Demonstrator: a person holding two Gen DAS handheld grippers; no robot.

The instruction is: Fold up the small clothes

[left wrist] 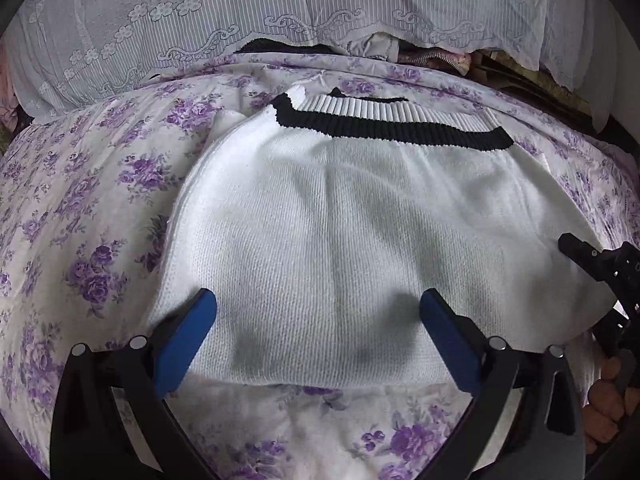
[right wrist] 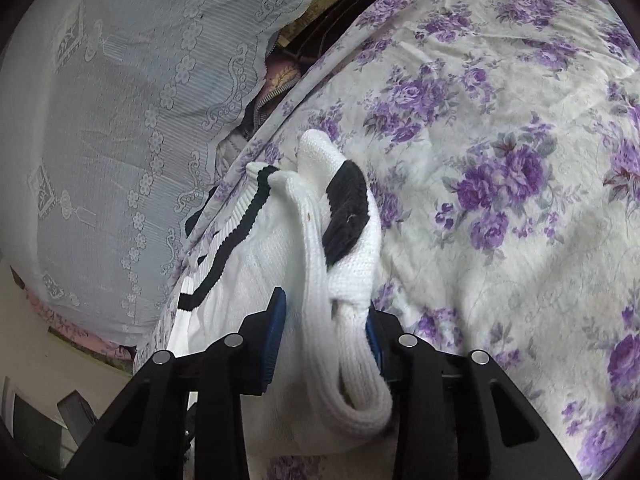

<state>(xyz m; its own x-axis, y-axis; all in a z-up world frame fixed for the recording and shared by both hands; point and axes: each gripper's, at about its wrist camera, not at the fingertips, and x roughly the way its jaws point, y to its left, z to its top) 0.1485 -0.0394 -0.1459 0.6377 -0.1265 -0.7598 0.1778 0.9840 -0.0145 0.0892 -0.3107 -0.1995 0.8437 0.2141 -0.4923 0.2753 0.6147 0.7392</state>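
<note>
Right gripper (right wrist: 324, 320) clamped on a sleeve of the white sweater (left wrist: 340, 248); left gripper (left wrist: 318, 320) wide open over the sweater's near hem.

From the right wrist we see thick folded knit bunched between the blue pads (right wrist: 276, 332); the right-hand pad is almost fully buried under fabric, so we can't see its contact. The sleeve's black cuff (right wrist: 348, 212) sticks out ahead of the fingertips. From the left wrist, the sweater lies flat on the floral bedsheet (left wrist: 80, 220), spreading forward from the gripper, black-trimmed hem (left wrist: 400, 130) at the far end. The right gripper's tip (left wrist: 592, 256) pokes in at that view's right edge, mostly cut off, with fingers of a hand (left wrist: 604, 408) partly visible below. Left pads hover apart, nothing between them. What lies under the lace cloth (left wrist: 200, 20) beyond is unclear.
</note>
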